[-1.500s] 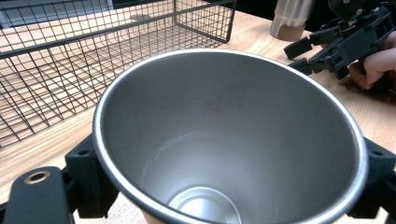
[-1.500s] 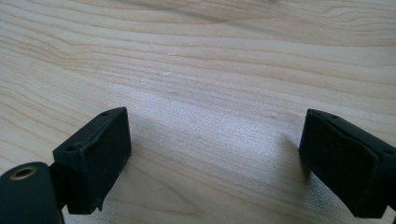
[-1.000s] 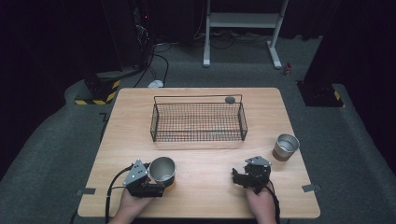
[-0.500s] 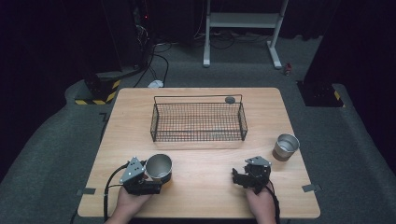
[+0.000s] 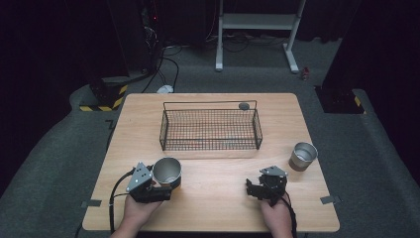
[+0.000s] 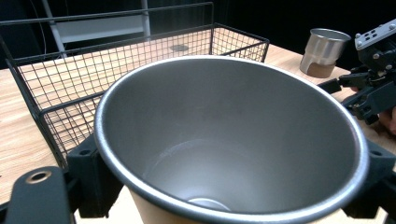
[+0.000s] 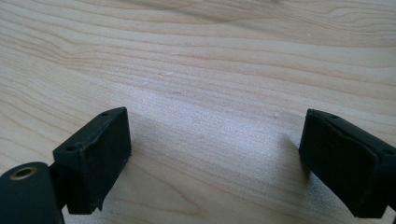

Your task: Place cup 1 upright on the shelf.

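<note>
A steel cup [image 5: 167, 171] stands tilted at the table's front left, and my left gripper [image 5: 166, 185] is shut on it. In the left gripper view the cup's open mouth [image 6: 233, 140] sits between the two black jaws, and its inside is empty. At the front right my right gripper [image 5: 254, 189] rests low over the wood. Its jaws stand wide apart in the right gripper view, so my right gripper [image 7: 215, 158] is open on bare table. The right gripper [image 6: 369, 88] also appears beyond the cup's rim.
A black wire basket [image 5: 210, 144] stands empty at the table's middle back, with a small dark round object [image 5: 243, 105] behind its far right corner. A second steel cup [image 5: 302, 156] stands near the right edge. Bare wood [image 5: 218, 198] lies between the two grippers.
My left gripper and the cup in it have shifted slightly away from the front edge. The right gripper has stayed where it was.
</note>
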`<state>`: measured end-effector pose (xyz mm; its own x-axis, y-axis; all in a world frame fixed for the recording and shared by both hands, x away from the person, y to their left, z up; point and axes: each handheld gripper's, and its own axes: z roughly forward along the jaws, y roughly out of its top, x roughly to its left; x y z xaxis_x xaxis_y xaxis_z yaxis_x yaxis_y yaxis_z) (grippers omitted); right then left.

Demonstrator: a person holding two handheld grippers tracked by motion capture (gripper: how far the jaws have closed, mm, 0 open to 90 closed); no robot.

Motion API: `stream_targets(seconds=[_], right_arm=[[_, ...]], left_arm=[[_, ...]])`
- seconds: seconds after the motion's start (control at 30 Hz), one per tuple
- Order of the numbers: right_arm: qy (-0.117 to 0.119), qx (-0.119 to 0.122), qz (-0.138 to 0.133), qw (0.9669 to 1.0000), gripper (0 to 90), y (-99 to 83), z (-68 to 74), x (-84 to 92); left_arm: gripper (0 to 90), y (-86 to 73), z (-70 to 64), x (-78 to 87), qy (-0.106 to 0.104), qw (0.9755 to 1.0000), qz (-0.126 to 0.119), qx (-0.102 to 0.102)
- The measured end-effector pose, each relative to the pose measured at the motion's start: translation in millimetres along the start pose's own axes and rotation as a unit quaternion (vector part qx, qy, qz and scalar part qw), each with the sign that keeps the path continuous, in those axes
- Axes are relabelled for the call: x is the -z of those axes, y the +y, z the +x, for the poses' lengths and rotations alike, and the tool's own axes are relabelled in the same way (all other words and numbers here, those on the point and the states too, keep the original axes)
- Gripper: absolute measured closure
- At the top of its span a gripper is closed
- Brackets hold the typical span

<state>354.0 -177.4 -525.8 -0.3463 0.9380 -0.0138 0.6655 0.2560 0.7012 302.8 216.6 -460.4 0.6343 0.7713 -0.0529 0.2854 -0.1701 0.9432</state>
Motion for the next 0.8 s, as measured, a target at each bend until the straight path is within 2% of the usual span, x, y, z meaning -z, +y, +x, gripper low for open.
stream_targets(seconds=[0.23, 0.3, 0.47, 0.67, 0.8], right_arm=[[0.001, -0.002, 0.001, 1.0000, 9.1, 0.2, 0.4, 0.0], [0.001, -0.002, 0.001, 1.0000, 9.2, 0.2, 0.4, 0.0], [0.002, -0.001, 0.002, 1.0000, 9.1, 0.3, 0.4, 0.1], [0.005, 0.005, 0.001, 1.0000, 9.1, 0.6, 0.0, -0.4], [0.005, 0.005, 0.001, 1.0000, 9.2, 0.6, 0.0, -0.3]], left_arm=[[13.7, 0.8, 1.4, -7.1, -0.005, 1.0000, 0.003, 0.003], [13.7, 3.5, 2.7, -10.4, -0.012, 0.9998, -0.004, 0.016], [13.7, 7.1, 0.7, -15.0, -0.004, 0.9999, -0.009, 0.010], [13.8, 12.1, -0.9, -22.6, -0.010, 0.9999, -0.001, 0.007], [13.8, 14.5, -0.3, -25.2, 0.004, 1.0000, -0.001, -0.004]])
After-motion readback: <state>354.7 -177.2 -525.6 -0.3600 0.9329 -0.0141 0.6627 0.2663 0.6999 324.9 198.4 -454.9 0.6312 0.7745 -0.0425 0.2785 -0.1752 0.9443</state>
